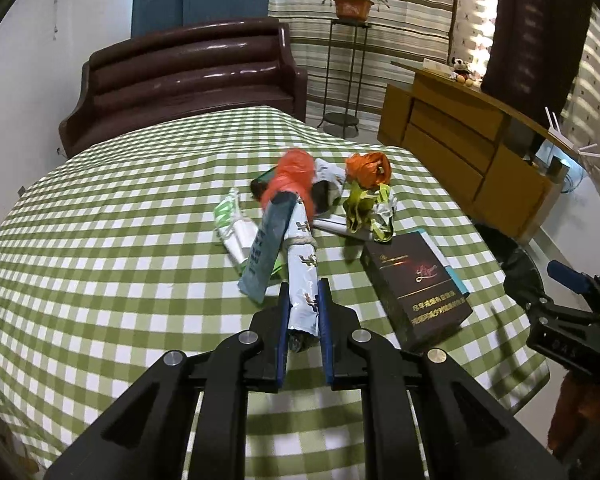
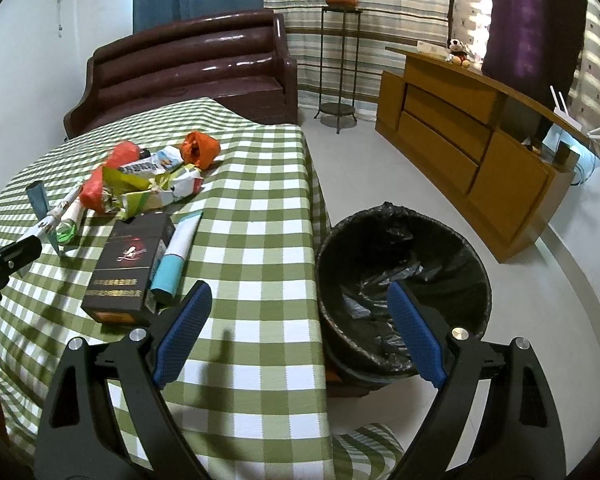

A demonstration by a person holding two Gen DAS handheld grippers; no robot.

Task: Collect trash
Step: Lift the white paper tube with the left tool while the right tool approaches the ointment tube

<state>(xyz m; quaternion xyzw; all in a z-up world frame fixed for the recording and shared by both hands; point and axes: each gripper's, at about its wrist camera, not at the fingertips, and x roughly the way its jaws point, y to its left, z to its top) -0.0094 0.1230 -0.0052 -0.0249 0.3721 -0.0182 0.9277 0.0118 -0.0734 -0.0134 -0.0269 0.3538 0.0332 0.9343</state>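
On the green-checked tablecloth, at the left of the trash pile, a green-and-white wrapper is seen lying flat, with a dull blue sachet leaning across it. Just beside these, a rolled pale-blue wrapper is pinched near its lower end between the blue pads of the left gripper, whose jaws are pressed against both sides of the roll. A red plastic bag is draped over the far end of that roll, and an orange bag is set further right, with a crumpled yellow-green wrapper in front of it. Near the table's right edge a dark cigarette carton is laid flat, a teal-capped white tube touching its right side. Over the table edge the right gripper is held with its jaws spread wide and nothing between them. Beyond its right finger, on the floor just beside the table, a bin lined with a black bag is placed, its mouth open upward. Against the far right wall a wooden cabinet is seen
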